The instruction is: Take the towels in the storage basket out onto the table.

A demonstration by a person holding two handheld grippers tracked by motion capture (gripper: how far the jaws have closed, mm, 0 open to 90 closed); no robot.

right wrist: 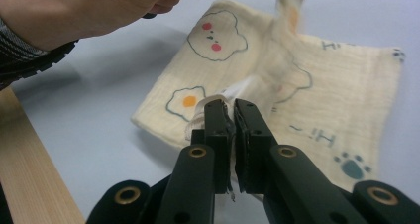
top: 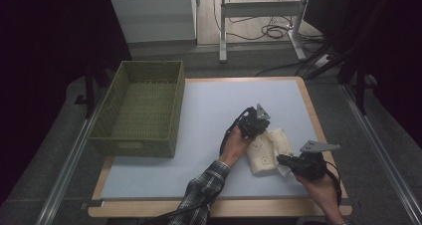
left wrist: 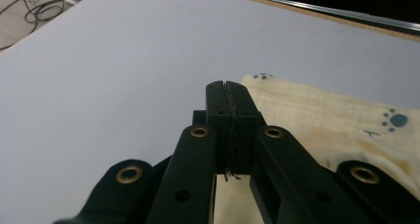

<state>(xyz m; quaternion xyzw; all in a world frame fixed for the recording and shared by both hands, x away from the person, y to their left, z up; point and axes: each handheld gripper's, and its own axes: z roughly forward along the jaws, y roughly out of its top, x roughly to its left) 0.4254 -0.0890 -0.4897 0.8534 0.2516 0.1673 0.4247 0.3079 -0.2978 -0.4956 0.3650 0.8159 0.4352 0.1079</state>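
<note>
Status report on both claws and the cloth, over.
Left claw shut, pinching the cloth edge. Right claw shut on a pinch of cloth. Cloth folded on the table. Basket well clear.

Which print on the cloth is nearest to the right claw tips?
The fried egg with its orange yolk, on the cloth, beside the right claw; bear and paw prints lie farther.

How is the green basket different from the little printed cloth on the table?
The green basket is a stiff woven box standing upright at the table's left; the printed cloth is soft and lies folded, nearly flat, at the right. The basket is plain olive and much bigger; the cloth is cream with bears, eggs and paw prints. Nothing touches the basket; the left tool and right tool each pinch the cloth. Both rest on the same table.
</note>
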